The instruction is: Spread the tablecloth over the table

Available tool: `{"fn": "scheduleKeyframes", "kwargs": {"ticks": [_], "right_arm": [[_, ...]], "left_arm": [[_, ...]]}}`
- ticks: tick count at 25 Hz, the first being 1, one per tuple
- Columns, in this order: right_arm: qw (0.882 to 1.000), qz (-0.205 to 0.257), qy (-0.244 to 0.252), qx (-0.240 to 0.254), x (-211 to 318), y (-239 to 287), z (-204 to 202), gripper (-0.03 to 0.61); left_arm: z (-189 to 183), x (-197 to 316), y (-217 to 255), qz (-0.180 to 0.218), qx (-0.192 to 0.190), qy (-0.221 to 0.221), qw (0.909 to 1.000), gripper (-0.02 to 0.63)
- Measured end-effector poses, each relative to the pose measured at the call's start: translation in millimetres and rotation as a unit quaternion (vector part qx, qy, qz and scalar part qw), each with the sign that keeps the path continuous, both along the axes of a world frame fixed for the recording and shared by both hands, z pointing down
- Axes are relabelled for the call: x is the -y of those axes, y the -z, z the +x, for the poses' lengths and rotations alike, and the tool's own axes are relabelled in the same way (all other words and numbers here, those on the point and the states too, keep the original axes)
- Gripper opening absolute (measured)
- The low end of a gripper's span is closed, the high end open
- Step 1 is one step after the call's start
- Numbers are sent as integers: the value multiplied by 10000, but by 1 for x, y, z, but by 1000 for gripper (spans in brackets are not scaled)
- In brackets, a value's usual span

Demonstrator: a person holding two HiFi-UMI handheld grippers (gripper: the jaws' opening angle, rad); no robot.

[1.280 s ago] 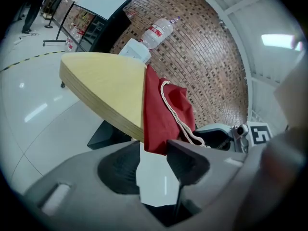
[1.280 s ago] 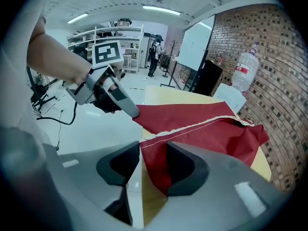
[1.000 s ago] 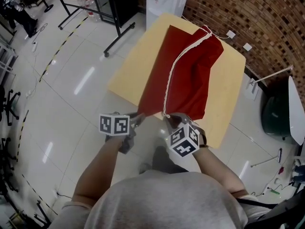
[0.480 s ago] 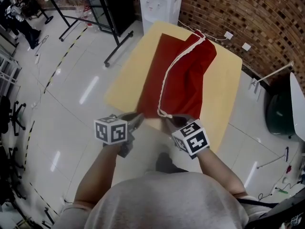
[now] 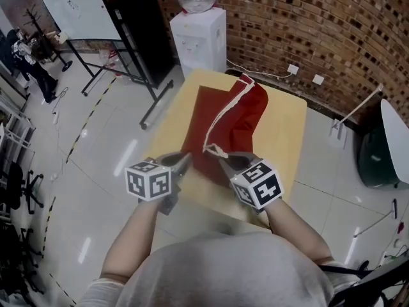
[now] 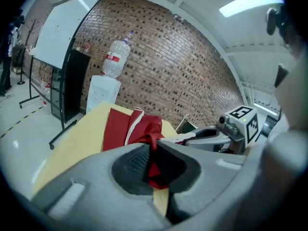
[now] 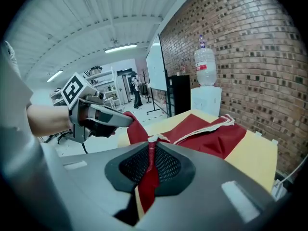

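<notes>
Lift — over the last second the left gripper (image 5: 186, 160) and right gripper (image 5: 224, 162) have risen from the near edge of the table (image 5: 285, 130), each clamped on the near hem of the cloth (image 5: 245, 115), close side by side. I judge this as readying to pull or shake it open; spreading has barely begun. The cloth is red with a white trim, folded into a narrow strip down the table's middle — bunched at the far end.

Bright, even light from ceiling strip lights (image 6: 245, 6); floor (image 5: 121, 158) glare, fisheye-warped dark edges.
</notes>
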State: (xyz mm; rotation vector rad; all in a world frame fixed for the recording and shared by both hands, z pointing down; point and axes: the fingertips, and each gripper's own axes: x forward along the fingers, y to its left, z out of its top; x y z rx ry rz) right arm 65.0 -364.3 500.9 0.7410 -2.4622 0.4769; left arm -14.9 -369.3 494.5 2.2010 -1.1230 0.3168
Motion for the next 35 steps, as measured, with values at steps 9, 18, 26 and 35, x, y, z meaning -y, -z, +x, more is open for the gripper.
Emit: {"fn": "scheduleKeyframes", "kwargs": {"ticks": [9,18,26,35], "right_arm": [[9936,963,-588,-83,62,84,44,20],[9708,1815,-1439,-627,141,148,92,20],[9494,2050,-2264,-738,241,190,127,20],[9178,2370,-3043,-938,341,212,177,20]], "left_arm": [[32,64,81,844,361,-522,9944,8],[47,162,145,1490,433,-1058,9822,8],[42,288,181,1767,349,-1191,9764,8],[40,409,199,1864,238,-1110,9759,8]]}}
